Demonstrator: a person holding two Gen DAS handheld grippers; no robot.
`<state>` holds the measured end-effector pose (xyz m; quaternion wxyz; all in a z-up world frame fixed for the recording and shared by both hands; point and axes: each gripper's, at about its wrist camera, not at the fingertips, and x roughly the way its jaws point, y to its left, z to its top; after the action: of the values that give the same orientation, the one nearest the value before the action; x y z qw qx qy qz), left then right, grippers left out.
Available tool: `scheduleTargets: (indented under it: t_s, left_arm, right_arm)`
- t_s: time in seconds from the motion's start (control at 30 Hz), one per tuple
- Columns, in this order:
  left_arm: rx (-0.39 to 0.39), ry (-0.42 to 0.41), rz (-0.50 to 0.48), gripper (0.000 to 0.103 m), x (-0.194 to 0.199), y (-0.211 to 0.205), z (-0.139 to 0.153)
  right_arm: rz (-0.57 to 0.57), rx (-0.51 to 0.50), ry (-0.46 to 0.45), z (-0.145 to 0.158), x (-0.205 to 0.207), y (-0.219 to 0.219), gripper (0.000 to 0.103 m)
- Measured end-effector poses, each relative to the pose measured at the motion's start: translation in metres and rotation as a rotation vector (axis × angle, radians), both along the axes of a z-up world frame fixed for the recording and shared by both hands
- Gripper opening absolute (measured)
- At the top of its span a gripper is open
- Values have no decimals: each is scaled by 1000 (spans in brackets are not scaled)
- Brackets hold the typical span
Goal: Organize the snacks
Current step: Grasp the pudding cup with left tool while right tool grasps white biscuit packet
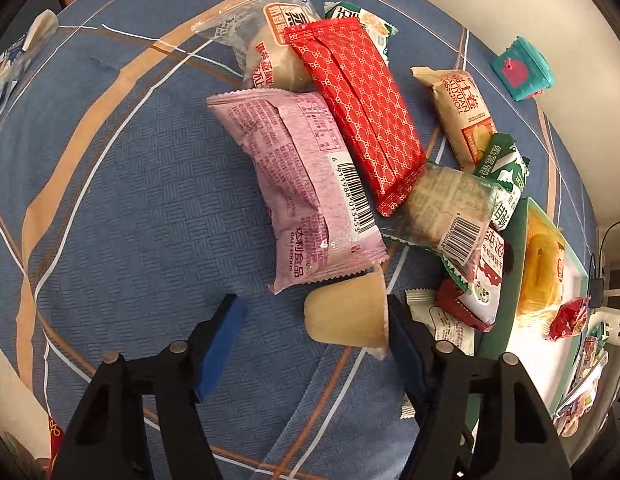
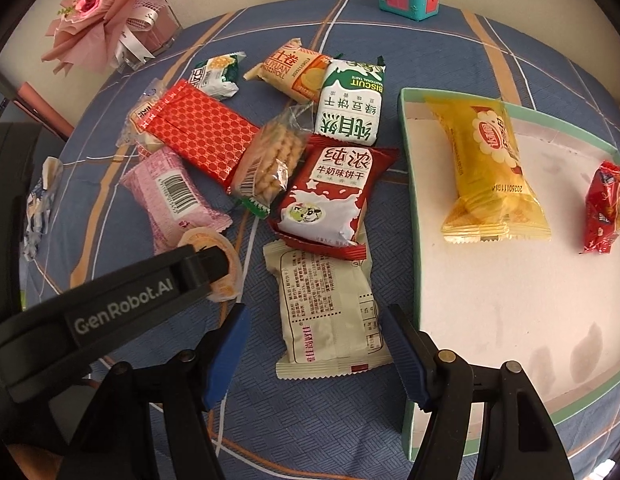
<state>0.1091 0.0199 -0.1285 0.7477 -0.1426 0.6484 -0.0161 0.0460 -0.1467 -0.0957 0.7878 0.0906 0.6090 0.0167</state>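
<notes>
Left wrist view, left gripper [image 1: 314,344] hanging open around jelly cup [image 1: 348,314], right gripper [image 2: 318,350] gaping over cream packet [image 2: 330,308], tray [image 2: 410,184] sitting beside.

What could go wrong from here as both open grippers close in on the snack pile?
The left gripper straddles the jelly cup, which lies tilted against one finger; closing could squirt the cup out or catch the pink packet touching it. The right gripper is open around the cream packet, whose top lies under the red milk-biscuit packet, which may drag along.
</notes>
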Motion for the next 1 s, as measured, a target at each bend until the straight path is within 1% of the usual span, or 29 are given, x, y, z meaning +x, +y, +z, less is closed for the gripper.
scheduleTargets:
  t_s: [0.1,0.23,0.37,0.47,0.67,0.77,0.83,0.9,1.0]
  left_arm:
    - [2,-2,-7,68,1,-2,-1]
    - [0,-4,-8,68,-3,-1,1]
    - [0,-3,-6,67,-4,-2,1]
    - [-3,-5,-7,65,-4,-4,2]
    - [-5,-7,-12,63,-6,-6,4]
    - [-6,-11,-25,58,-8,-11,5]
    - [-12,-14,-37,49,-8,-16,6]
    - [-13,-14,-49,47,-10,-20,7]
    - [-14,-16,-52,46,-10,-23,7]
  right_arm:
    - [5,-14,-1,-1,0,4,71]
    - [31,-45,1,-4,2,13,71]
    - [43,-19,41,-15,2,21,57]
    - [33,-1,51,-21,2,21,57]
    - [39,-25,49,-24,3,21,57]
    - [49,-43,50,-27,4,22,57]
    - [55,-54,48,-30,1,28,57]
    - [61,-66,46,-32,0,32,57]
    - [72,-85,44,-37,0,36,57]
